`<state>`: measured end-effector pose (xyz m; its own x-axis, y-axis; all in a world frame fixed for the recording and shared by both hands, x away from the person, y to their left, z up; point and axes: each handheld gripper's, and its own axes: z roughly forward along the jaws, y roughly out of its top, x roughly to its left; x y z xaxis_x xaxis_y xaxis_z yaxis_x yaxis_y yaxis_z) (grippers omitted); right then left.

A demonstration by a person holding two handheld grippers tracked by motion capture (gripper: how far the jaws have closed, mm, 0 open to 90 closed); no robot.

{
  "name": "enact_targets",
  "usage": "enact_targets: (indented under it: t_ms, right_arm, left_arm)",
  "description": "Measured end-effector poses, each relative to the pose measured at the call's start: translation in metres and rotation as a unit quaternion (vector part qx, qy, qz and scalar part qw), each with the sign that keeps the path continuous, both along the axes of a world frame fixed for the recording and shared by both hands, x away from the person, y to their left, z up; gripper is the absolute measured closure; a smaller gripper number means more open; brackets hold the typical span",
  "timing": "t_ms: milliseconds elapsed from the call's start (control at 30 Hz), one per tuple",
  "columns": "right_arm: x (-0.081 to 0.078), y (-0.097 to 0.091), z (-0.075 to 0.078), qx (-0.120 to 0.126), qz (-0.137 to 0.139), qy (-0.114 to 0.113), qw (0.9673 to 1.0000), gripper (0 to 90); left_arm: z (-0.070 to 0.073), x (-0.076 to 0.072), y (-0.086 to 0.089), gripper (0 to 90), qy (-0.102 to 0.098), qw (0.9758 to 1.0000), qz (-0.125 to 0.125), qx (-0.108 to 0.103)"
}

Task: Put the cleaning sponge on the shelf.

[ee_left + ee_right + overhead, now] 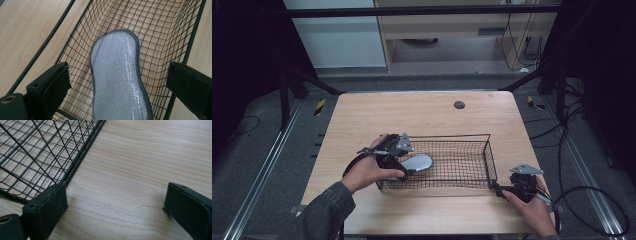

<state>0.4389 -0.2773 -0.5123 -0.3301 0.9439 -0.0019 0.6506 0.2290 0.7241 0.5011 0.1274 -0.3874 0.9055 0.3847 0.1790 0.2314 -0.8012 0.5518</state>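
Observation:
A black wire basket [452,136] stands on the wooden table [422,112], toward its front. A grey mesh insole-shaped pad [418,162] lies in the basket's left end. My left gripper [402,170] hangs over that end, open. In the left gripper view the pad [116,55] runs up between the wide-apart jaws of the left gripper [118,75], and neither jaw touches it. The basket's wire wall [82,22] rises behind. My right gripper [498,190] is open, low over the table at the basket's front right corner. The right gripper [116,195] has bare wood between its jaws, with the basket's bottom edge [82,152] beside its left jaw.
A dark round grommet [459,104] sits near the table's far edge. Black cables [592,200] loop on the floor to the right. Metal rails [262,170] run along the floor on both sides. Bare table surface [140,157] lies right of the basket.

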Motion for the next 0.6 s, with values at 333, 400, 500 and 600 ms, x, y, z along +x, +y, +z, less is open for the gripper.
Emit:
enact_targets:
  t_ms: [333, 400, 500, 600]
  right_arm:
    - [0.0, 0.0, 0.0, 0.0, 0.0, 0.0, 1.0, 5.0]
    - [0.0, 0.0, 0.0, 0.0, 0.0, 0.0, 1.0, 5.0]
    - [0.0, 0.0, 0.0, 0.0, 0.0, 0.0, 1.0, 5.0]
    - [0.0, 0.0, 0.0, 0.0, 0.0, 0.0, 1.0, 5.0]
  left_arm:
    - [0.0019, -0.0002, 0.0016, 7.6, 0.0, 1.0, 0.003, -0.003]
    - [0.0023, -0.0006, 0.0013, 7.9, -0.001, 1.0, 0.002, -0.003]
    - [0.0033, -0.0014, 0.0005, 8.3, -0.002, 1.0, 0.001, -0.001]
    - [0.0038, -0.0019, 0.0001, 8.4, -0.003, 1.0, 0.002, -0.003]
